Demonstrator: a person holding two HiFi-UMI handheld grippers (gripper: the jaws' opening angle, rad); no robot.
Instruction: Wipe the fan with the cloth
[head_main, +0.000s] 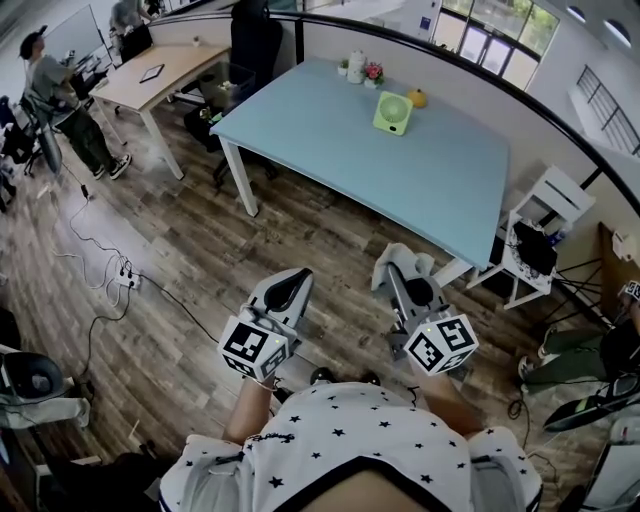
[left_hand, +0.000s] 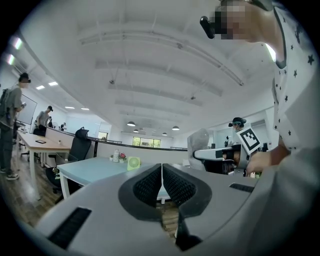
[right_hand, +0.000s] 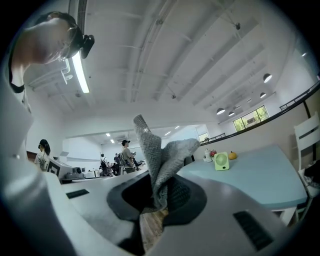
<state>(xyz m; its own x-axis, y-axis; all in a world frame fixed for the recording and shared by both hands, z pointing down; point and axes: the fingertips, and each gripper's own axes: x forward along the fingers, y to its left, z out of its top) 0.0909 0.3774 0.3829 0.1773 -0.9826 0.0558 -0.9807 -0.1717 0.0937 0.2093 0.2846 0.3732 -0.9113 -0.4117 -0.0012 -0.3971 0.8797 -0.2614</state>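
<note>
Wiping not begun. Right gripper (right_hand: 159, 192) is clamped on the grey cloth (right_hand: 159, 155). Left gripper (left_hand: 161, 181) has jaws pressed together, nothing between them. Green fan (head_main: 393, 112) stands near the desk's (head_main: 330, 150) far edge, well apart from both grippers. Remaining: approach the desk, wipe the fan.

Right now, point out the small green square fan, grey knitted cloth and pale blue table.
Fan (head_main: 393, 112): head view, front grille.
Cloth (right_hand: 160, 165): right gripper view, middle fold.
Table (head_main: 340, 150): head view, bare top.
</note>
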